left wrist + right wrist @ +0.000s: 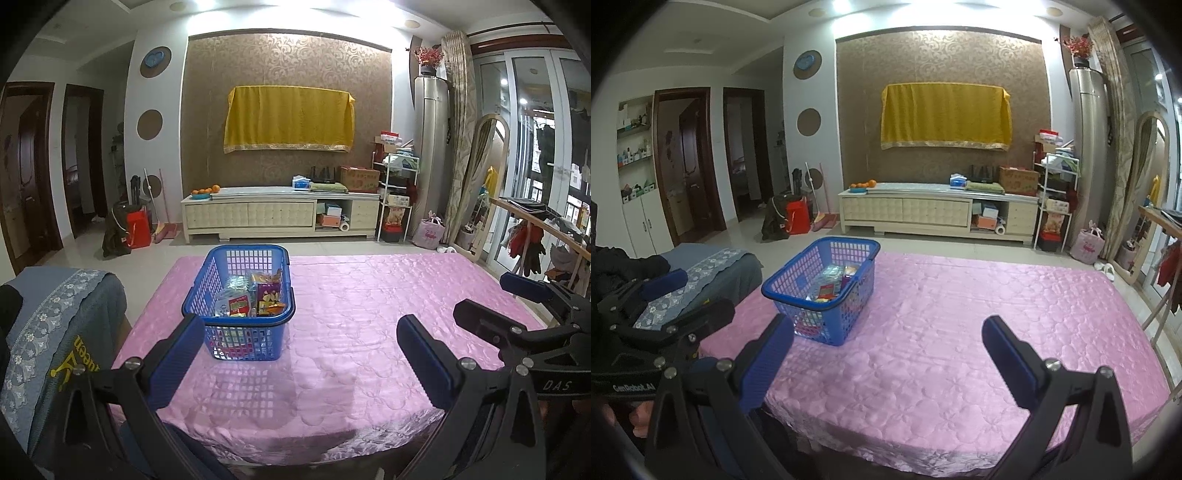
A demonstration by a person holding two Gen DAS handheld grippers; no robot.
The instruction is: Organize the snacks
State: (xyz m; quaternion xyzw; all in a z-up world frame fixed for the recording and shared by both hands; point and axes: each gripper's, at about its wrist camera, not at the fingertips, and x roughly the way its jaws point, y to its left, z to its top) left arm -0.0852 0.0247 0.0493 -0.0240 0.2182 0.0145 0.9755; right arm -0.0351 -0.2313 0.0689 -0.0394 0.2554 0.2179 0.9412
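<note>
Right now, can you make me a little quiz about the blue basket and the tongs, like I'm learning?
1. True or false: the blue basket has snack packets in it.
2. What does the basket stand on? A) the bare floor B) the pink cloth C) the chair cover
3. Fill in: the left tongs and right tongs are both ____ and hold nothing.

Key: 1 true; 2 B; 3 open.
</note>
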